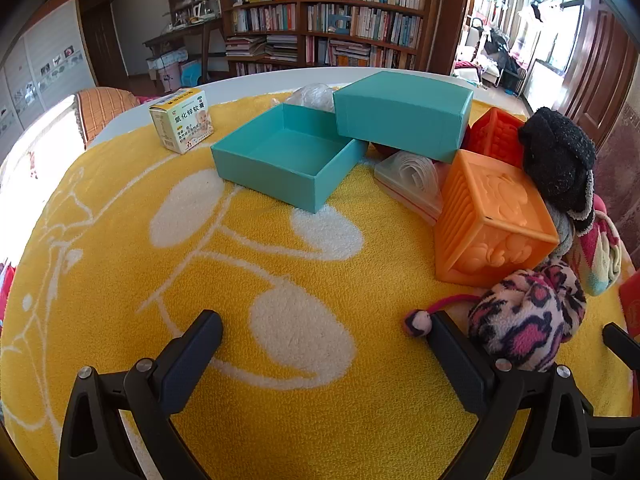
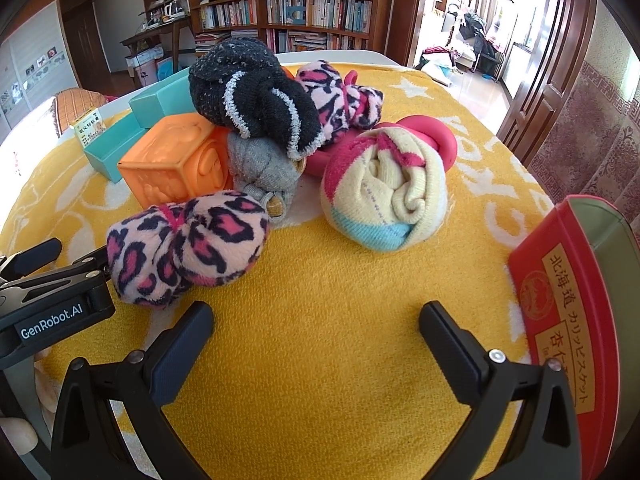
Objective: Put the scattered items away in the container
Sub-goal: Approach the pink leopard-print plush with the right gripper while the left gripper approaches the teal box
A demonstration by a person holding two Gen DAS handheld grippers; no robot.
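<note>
Hovering wide and empty, the left claw (image 1: pixel 324 332) and right claw (image 2: pixel 316 320) faced an untouched job: the teal box (image 1: pixel 286 160) mid-tabletop sat empty, rolled socks (image 2: pixel 384 188) and orange block (image 1: pixel 490 216) heaped toward the right edge.

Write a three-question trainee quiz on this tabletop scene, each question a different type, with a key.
1. True or false: the open teal box already holds a rolled sock.
2. Multiple choice: what leans on the far rim of that box? A) the teal lid B) the red tin C) the small medicine carton
3. Fill in: the left claw and the right claw are both ____, holding nothing.

Key:
1. False; its inside is bare.
2. A.
3. Open; each hangs over the yellow towel, with a leopard-print sock bundle between them.
</note>
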